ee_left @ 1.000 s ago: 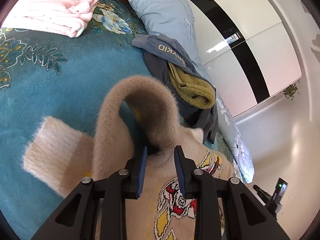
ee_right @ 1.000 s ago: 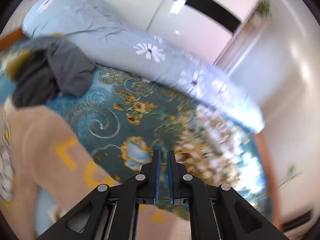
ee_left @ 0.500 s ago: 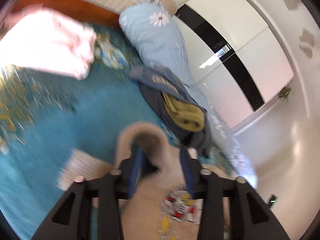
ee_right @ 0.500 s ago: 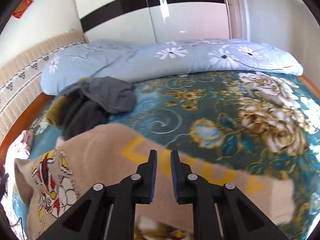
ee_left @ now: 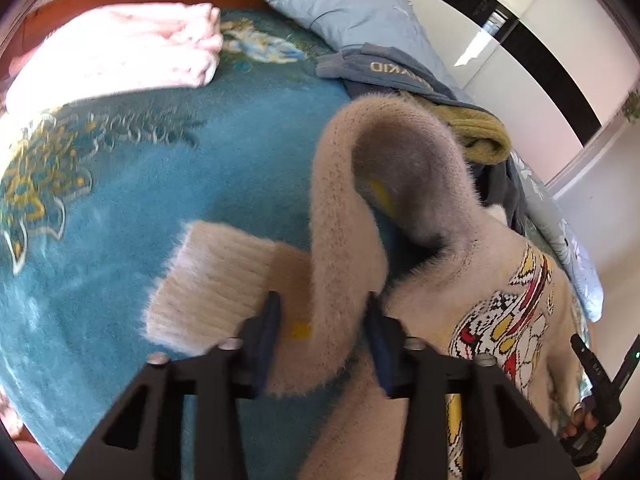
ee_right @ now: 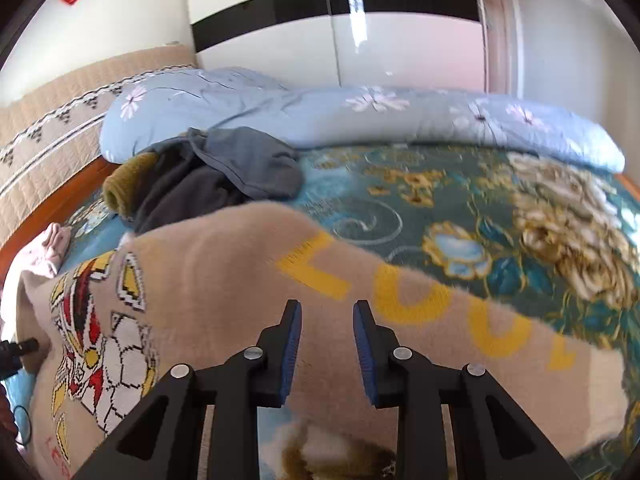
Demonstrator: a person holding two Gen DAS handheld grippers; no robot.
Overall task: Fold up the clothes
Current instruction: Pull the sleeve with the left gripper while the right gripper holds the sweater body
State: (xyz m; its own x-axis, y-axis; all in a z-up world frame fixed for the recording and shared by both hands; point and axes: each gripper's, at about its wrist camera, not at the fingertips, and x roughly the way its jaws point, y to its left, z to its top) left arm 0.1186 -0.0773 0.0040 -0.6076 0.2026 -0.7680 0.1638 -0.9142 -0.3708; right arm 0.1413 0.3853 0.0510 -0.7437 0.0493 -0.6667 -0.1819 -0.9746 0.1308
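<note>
Beige fuzzy sweater [ee_left: 472, 280] fills lower centre and right of the left wrist view, lying on a teal floral bedspread [ee_left: 140, 208]; its sleeve arches up at centre frame and loops back down, ribbed cuff [ee_left: 212, 284] lying flat at lower left of centre. Left gripper [ee_left: 323, 334] at bottom centre, jaws spread wide with the sleeve running between the blue pads, not pinched. Cartoon print at lower right. Folded pink garment [ee_left: 116, 56] upper left, grey and mustard clothes pile [ee_left: 460, 120] upper right of centre against a light blue floral pillow [ee_left: 360, 8]. Other tool visible at the lower right edge. Right wrist view: sweater [ee_right: 224, 280] spreads across the lower half, yellow lettering on the sleeve running to the right, slightly blurred. Right gripper [ee_right: 326, 346] at bottom centre, jaws parted, empty, over the sweater body; contact cannot be told. Clothes pile [ee_right: 212, 176] at left of centre, pillow [ee_right: 360, 116] across the middle, white wardrobe [ee_right: 340, 40] at top.
</note>
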